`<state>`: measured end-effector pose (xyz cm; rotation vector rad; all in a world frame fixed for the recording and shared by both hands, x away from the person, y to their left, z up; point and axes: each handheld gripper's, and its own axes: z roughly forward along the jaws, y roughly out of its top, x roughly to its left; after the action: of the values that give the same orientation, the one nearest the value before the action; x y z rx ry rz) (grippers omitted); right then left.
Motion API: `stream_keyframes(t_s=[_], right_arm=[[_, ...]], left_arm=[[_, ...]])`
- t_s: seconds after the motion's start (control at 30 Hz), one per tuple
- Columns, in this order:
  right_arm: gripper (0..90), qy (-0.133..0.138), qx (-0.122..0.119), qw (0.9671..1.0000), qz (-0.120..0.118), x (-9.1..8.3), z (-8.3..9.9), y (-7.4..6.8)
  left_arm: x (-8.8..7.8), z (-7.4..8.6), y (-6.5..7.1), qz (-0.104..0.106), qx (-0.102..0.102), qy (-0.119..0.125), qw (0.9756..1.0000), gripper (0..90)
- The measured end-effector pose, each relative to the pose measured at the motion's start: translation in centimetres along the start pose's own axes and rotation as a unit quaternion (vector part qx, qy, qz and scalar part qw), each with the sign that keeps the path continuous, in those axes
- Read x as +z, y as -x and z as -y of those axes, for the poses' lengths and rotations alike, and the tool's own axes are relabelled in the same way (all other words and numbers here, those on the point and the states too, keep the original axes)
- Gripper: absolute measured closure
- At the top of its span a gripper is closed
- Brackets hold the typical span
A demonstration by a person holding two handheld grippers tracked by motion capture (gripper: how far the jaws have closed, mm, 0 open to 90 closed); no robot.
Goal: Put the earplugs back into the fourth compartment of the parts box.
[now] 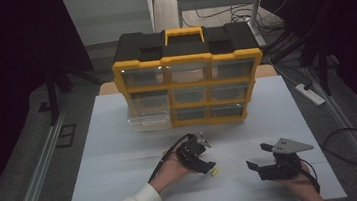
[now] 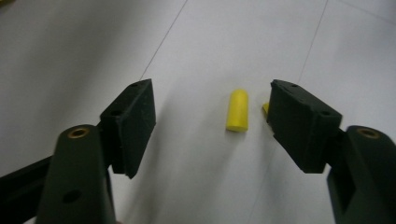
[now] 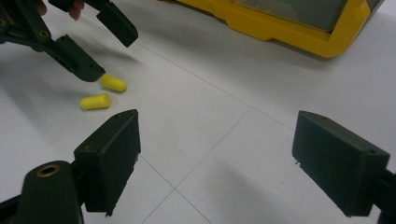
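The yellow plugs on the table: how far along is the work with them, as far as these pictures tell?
Done: one clear drawer of the yellow organiser stands pulled out. In hand: the left claw is open around one plug, gripping nothing; the second plug lies beside its jaw. The right claw is open and empty. Left: both plugs lie on the table; probably they go into that drawer.

A yellow-and-black organiser (image 1: 189, 74) with clear, greyish drawers stands on a plain white table (image 1: 122, 161), two bright yellow earplugs (image 3: 95, 101) lie beside the black left gripper (image 1: 203, 157), and the right gripper (image 1: 257, 156) is black with a grey plate.
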<state>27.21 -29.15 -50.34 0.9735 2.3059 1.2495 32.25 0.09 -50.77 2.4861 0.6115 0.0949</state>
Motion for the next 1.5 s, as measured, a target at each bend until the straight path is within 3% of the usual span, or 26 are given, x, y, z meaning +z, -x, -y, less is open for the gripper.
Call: stream_keyframes(t_s=[0.3,0.5,0.57,0.8,1.13,1.3,1.5], right_arm=[[16.2,-0.003,-0.002,1.0,0.001,0.0,0.0,0.0],[16.3,-0.005,-0.003,1.0,0.002,0.0,0.0,0.0],[16.3,-0.007,-0.004,1.0,0.003,0.1,0.0,-0.1],[16.4,-0.009,-0.002,0.9999,0.006,0.1,0.0,0.0],[16.4,-0.012,-0.001,0.9999,0.008,0.1,0.1,0.0],[16.4,-0.013,-0.001,0.9999,0.01,0.1,0.1,0.0],[16.7,-0.008,-0.003,0.9999,0.013,0.1,0.1,0.0]], left_arm=[[0.8,-0.4,0.4,0.0,0.028,-0.024,0.9993,51.7],[1.0,-0.6,0.7,0.009,0.045,-0.031,0.9985,68.7],[1.0,-0.6,0.8,0.015,0.047,-0.03,0.9983,78.5],[0.9,-0.5,0.8,0.012,0.054,-0.024,0.9982,80.0],[-1.3,0.4,0.6,0.002,0.035,0.041,0.9985,79.9],[-2.9,1.2,0.5,0.005,0.023,0.076,0.9968,79.9],[-4.4,2.0,0.3,-0.004,0.01,0.119,0.9929,79.8]])
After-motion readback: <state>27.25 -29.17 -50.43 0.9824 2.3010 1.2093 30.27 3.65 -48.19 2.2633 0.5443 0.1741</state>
